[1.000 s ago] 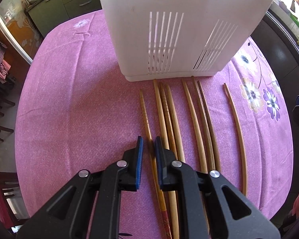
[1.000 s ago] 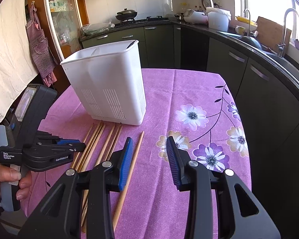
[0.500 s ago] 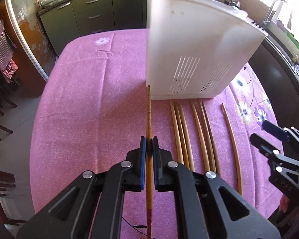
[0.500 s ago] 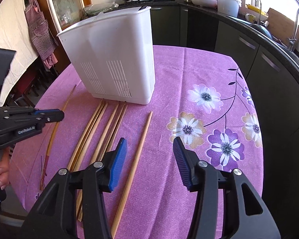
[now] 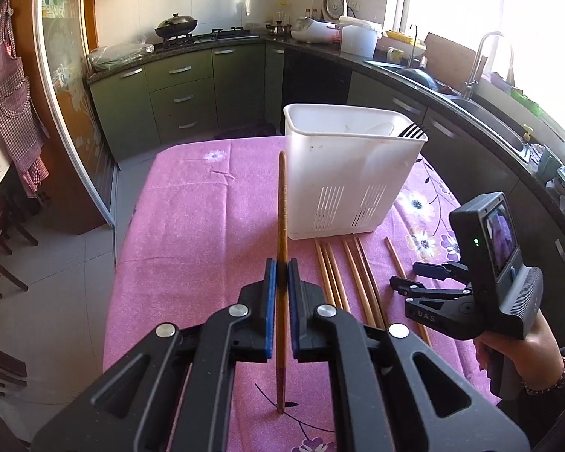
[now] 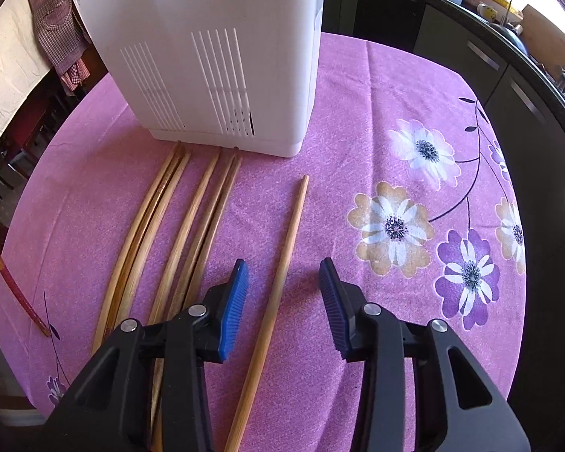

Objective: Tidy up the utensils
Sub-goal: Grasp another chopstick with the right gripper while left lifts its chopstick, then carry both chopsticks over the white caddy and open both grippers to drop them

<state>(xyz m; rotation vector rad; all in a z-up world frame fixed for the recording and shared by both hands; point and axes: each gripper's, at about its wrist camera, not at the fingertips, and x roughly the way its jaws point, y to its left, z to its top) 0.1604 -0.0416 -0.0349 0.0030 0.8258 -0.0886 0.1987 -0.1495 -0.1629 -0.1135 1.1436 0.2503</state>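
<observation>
Green kitchen cabinets (image 5: 180, 90) and a dark counter run behind a worktop covered by a purple flowered cloth (image 5: 192, 203). On that cloth stands a white slotted utensil holder (image 5: 348, 173), with dark fork tines (image 5: 412, 132) showing above its rim at the far right corner.

Left gripper (image 5: 281, 275) has its jaws pressed together on a dark wooden chopstick (image 5: 281, 203), held clear of the cloth and pointing up and forward, its tip just left of the utensil holder's near corner.

Six more chopsticks (image 6: 177, 233) lie flat on the cloth in front of the utensil holder, their far tips almost at its base. A lone chopstick (image 6: 282, 263) lies apart from them, to their right.

Right gripper (image 6: 282, 293) hovers low over that lone chopstick with its jaws wide apart, one blue pad on either side of it, gripping nothing.
</observation>
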